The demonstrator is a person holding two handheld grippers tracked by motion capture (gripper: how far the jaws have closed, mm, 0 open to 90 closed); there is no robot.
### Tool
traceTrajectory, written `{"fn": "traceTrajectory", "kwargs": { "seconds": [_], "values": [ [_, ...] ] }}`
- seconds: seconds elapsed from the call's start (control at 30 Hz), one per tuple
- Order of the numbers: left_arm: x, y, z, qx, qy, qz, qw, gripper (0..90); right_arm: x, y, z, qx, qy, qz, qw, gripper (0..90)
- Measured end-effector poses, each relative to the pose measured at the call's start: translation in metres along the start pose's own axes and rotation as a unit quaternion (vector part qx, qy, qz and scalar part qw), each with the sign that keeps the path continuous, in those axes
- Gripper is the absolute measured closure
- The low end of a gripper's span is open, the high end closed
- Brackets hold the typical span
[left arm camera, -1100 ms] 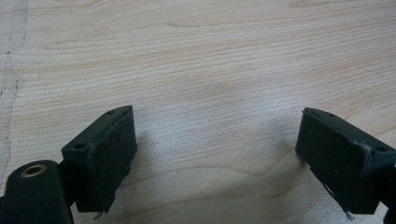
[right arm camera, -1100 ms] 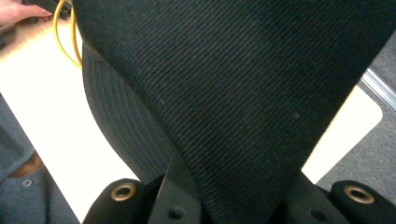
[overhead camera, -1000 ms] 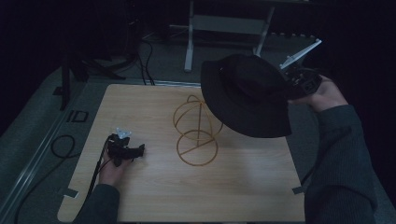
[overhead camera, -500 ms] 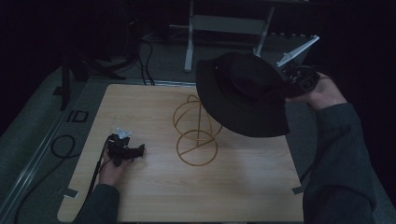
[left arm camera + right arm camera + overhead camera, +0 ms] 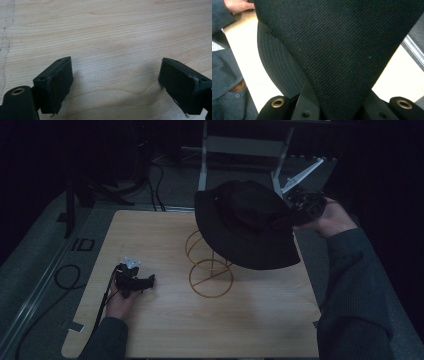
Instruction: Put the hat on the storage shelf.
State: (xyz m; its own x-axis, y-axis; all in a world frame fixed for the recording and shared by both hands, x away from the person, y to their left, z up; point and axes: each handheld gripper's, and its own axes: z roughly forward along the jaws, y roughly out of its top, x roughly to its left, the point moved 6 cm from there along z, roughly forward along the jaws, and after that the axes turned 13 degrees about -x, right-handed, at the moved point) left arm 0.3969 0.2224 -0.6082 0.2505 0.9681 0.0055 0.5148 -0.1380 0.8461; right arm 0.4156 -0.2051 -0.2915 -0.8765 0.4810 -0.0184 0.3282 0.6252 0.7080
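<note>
Wood-grain tabletop (image 5: 165, 330) runs pale under everything. Nearest the person, at the front-left, the left hand-held gripper (image 5: 149, 281) rests low on the wood w/ the left hand (image 5: 120, 302) behind it and its cable trailing back off the front edge. In the left gripper view its jaws stand wide apart, nothing btwn them, just bare grain; pads (image 5: 60, 85) look frayed at the lower corners.

Mid-table: gold wire stand (image 5: 210, 270), a ring base flat on the tabletop w/ a cross bar, and a looped upright rising behind it. Upper part of the stand is hidden by the hat.

Black brimmed hat (image 5: 245, 222) hangs in the air above and just right of the stand, tilted, crown toward the back-left, brim drooping toward the front-right edge of the table. Can't tell whether the brim touches the wire.

Right side, farther back: right hand-held gripper (image 5: 295, 212) is clamped on the hat's fabric at the right edge, right hand (image 5: 332, 220) and dark sleeve behind it. In the right gripper view the black ribbed cloth (image 5: 342, 50) is pinched down btwn the closed jaws, stitched brim showing at left.

Beyond the table: dark floor, cables, a grey metal frame (image 5: 245, 145).
</note>
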Motion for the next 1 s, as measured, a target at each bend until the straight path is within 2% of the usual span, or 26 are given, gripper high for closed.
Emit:
{"fn": "traceTrajectory", "kwargs": {
  "seconds": [0.27,0.53,1.0],
  "values": [
    [0.0,0.0,0.0,0.0,0.0,0.0,1.0,12.6,0.012,0.012,0.02,0.012,0.02,-0.017,0.9996,86.8],
    [0.0,0.0,0.0,0.0,0.0,0.0,1.0,12.6,0.021,0.019,0.041,0.036,0.034,-0.03,0.9983,86.4],
    [0.0,0.0,0.0,-0.001,0.0,0.0,1.0,12.6,0.034,0.022,0.072,0.07,0.057,-0.042,0.9951,82.0]
  ]
}}
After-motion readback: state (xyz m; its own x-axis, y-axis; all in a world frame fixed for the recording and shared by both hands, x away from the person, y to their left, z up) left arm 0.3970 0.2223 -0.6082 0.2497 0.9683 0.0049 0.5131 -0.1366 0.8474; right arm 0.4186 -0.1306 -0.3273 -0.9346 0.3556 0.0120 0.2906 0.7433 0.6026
